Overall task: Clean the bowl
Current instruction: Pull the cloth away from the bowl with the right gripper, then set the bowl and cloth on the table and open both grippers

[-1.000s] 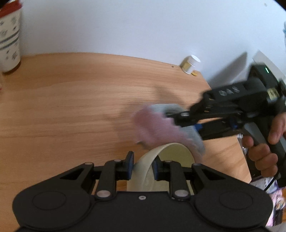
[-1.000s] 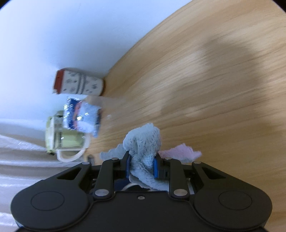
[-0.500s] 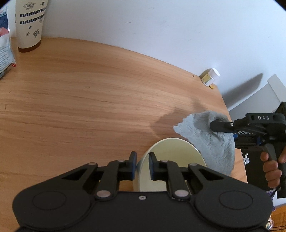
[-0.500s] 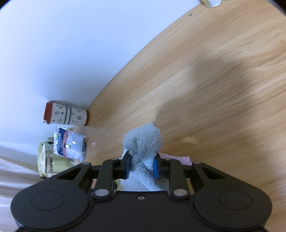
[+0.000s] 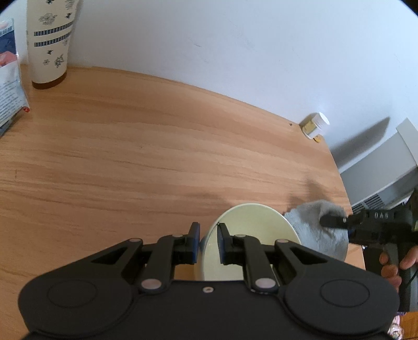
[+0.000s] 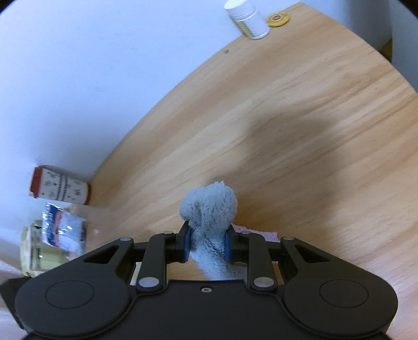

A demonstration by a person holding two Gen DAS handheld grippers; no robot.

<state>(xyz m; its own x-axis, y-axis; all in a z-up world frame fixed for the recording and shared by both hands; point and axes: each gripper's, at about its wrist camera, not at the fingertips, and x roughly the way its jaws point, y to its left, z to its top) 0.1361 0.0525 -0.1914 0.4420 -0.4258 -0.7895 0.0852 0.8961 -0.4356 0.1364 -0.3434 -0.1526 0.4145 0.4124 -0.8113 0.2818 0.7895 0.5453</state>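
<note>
Left tool (image 5: 208, 242): fingers clamped on the rim of the bowl, one pad outside the wall and one inside, seen at 6 o'clock in the left wrist view.
Bowl (image 5: 250, 235): pale cream, tilted on its side so its opening faces the camera; held above the tabletop just past the left tool.
Right tool (image 6: 206, 244): blue pads pressed together on a bunched grey cloth; in the left wrist view it (image 5: 330, 222) enters from 3 o'clock.
Cloth (image 6: 210, 209): fluffy grey, a rounded tuft sticking out beyond the pads, the rest trailing back under the tool; a pink edge shows at its 4 o'clock. In the left wrist view it (image 5: 318, 230) hangs just beside the bowl's right rim; contact cannot be told.
Right hand (image 5: 395, 264): wrapped around the tool's handle at 4 o'clock.
Tabletop (image 5: 130, 157): light wood, against a white wall.
Patterned cup (image 5: 49, 41): upright at 11 o'clock by the wall.
Packet (image 5: 9, 75): at 10 o'clock, beside the cup.
White bottle (image 6: 248, 18): small, at 1 o'clock in the right wrist view, a yellow disc (image 6: 277, 18) just beside it.
</note>
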